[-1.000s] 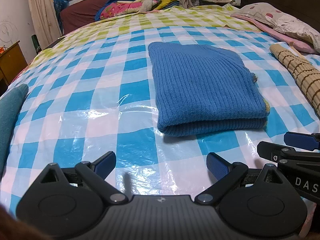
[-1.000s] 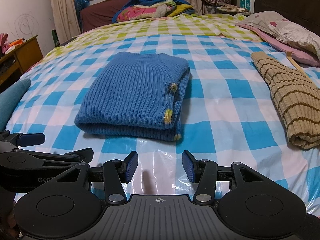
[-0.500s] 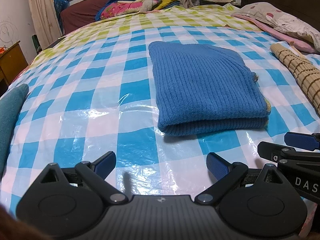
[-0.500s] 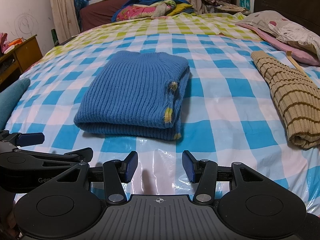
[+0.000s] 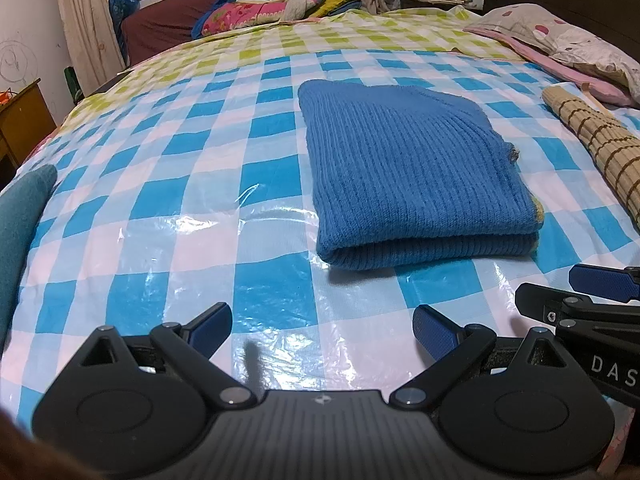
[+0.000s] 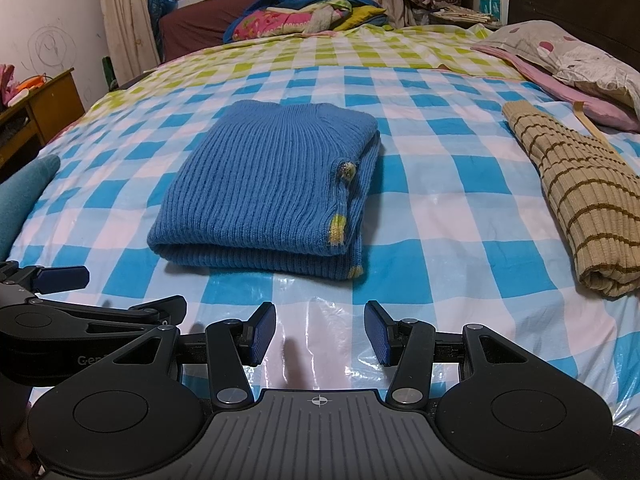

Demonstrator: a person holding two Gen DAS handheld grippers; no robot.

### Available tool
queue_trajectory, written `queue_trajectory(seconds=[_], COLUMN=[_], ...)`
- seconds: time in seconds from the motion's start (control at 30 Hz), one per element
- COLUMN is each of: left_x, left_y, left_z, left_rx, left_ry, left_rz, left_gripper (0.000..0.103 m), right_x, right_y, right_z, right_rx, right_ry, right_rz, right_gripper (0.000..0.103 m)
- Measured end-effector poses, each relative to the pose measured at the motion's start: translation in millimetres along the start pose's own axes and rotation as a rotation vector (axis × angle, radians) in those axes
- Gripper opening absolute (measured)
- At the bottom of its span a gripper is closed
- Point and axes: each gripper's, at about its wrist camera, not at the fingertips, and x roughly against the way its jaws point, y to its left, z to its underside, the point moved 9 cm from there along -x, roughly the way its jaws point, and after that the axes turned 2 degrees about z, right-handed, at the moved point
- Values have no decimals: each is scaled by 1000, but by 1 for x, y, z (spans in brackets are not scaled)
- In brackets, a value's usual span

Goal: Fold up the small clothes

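A folded blue knit sweater (image 5: 408,176) lies flat on the checked bedcover, ahead of both grippers; it also shows in the right wrist view (image 6: 272,192). My left gripper (image 5: 322,326) is open and empty, a little short of the sweater's near edge. My right gripper (image 6: 320,330) is open and empty, also short of the near edge. Each gripper shows at the side of the other's view: the right one (image 5: 600,304) and the left one (image 6: 80,300).
A folded tan striped garment (image 6: 580,204) lies at the right. A pink pillow (image 6: 576,68) is at the far right. A teal cloth (image 6: 20,196) sits at the left edge. Piled bedding (image 6: 304,16) lies at the far end. A wooden cabinet (image 6: 36,108) stands left of the bed.
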Motion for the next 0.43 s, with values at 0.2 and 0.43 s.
queue_trajectory(seconds=[0.2,0.43], left_x=[-2,-3], left_y=[0,-2], left_z=[1,1], left_rx=[2,0], left_ry=[8,9], left_rz=[-2,-6], left_gripper=[102,102], right_x=[-1,-1], right_y=[1,0], right_z=[1,2], right_rx=[1,1], right_ry=[0,0], right_rz=[-1,0], right_gripper=[49,51])
